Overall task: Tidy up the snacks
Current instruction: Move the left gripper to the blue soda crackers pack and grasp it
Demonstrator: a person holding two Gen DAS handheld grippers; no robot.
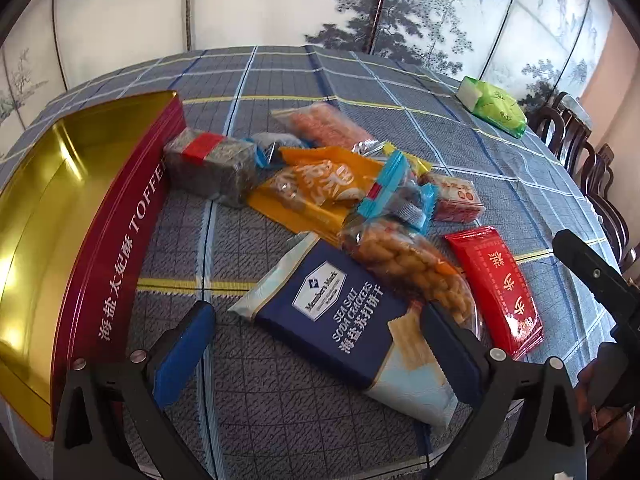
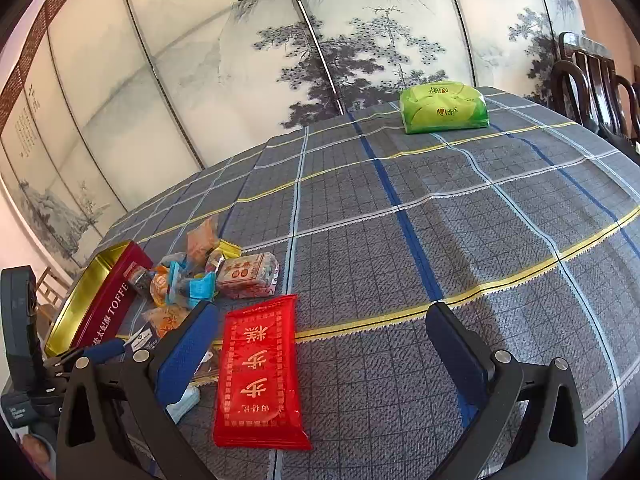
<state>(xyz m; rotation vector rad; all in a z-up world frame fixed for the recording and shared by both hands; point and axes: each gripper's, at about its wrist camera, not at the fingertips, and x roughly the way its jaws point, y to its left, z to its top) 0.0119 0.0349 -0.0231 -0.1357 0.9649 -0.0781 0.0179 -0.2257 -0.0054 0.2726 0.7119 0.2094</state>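
Observation:
A pile of snack packets lies on the checked tablecloth (image 1: 280, 80). A navy sea salt cracker pack (image 1: 340, 320) lies between the wide-apart fingers of my left gripper (image 1: 320, 344), which is open above it. A bag of orange puffs (image 1: 408, 264), an orange packet (image 1: 320, 184) and a grey block with a red band (image 1: 208, 160) lie beyond. An open red toffee tin (image 1: 52, 248) with a gold inside stands at the left. My right gripper (image 2: 320, 356) is open, with a red packet (image 2: 258, 372) beside its left finger. The red packet (image 1: 496, 284) shows right of the crackers.
A green tissue pack (image 2: 444, 106) sits at the far side of the table (image 2: 440, 220). Dark wooden chairs (image 2: 588, 76) stand at the right edge. A painted folding screen (image 2: 240, 60) rises behind the table. The toffee tin (image 2: 92, 304) and left gripper (image 2: 96, 350) show at left.

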